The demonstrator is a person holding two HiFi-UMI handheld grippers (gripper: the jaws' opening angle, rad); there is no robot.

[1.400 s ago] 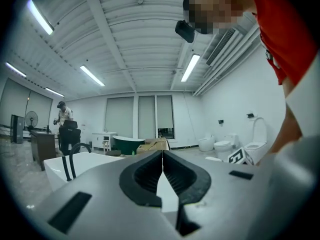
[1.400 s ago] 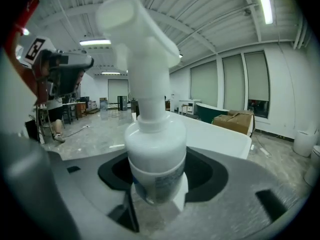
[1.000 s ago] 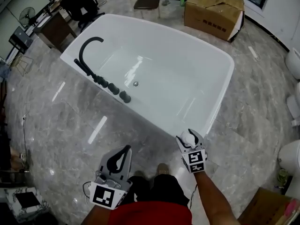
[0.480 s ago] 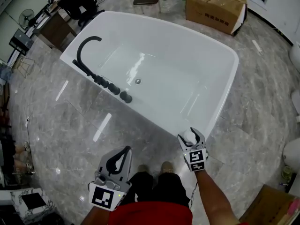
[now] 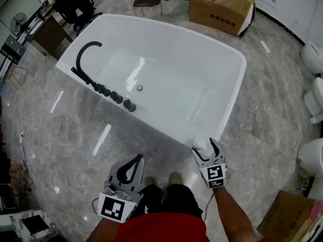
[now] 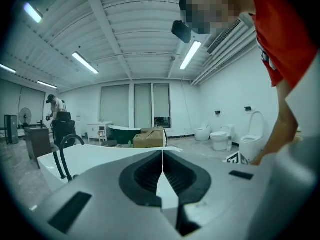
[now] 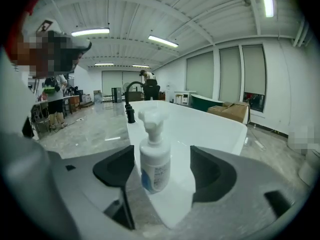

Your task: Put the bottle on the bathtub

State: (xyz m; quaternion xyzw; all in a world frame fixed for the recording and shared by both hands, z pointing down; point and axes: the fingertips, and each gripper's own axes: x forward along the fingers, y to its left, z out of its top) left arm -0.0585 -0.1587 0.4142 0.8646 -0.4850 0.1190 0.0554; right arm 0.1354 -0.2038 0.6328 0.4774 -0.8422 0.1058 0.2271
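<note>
- White pump bottle (image 7: 154, 156) stands upright on the bathtub (image 7: 210, 129), on the rim at the corner nearest the person.
- Right gripper (image 7: 162, 159): the jaws are spread, one on each side of the bottle. The pad on the view's left is just beside the bottle, and the other pad is clearly apart from it. Neither pad presses the bottle.
- In the head view, the bottle (image 5: 201, 144) shows between the jaws of the right gripper (image 5: 204, 147), at the lower corner of the bathtub (image 5: 171, 84).
- Left gripper (image 6: 162, 156): the jaws are pressed together with nothing between them.
- In the head view, the left gripper (image 5: 136, 159) is low in front of the person, over the grey marble floor (image 5: 75, 130) and well apart from the tub.
- A black faucet (image 5: 81, 57) and a row of black knobs (image 5: 117, 97) stand on the tub's long rim at the left.
- A cardboard box (image 5: 222, 4) lies on the floor beyond the tub.
</note>
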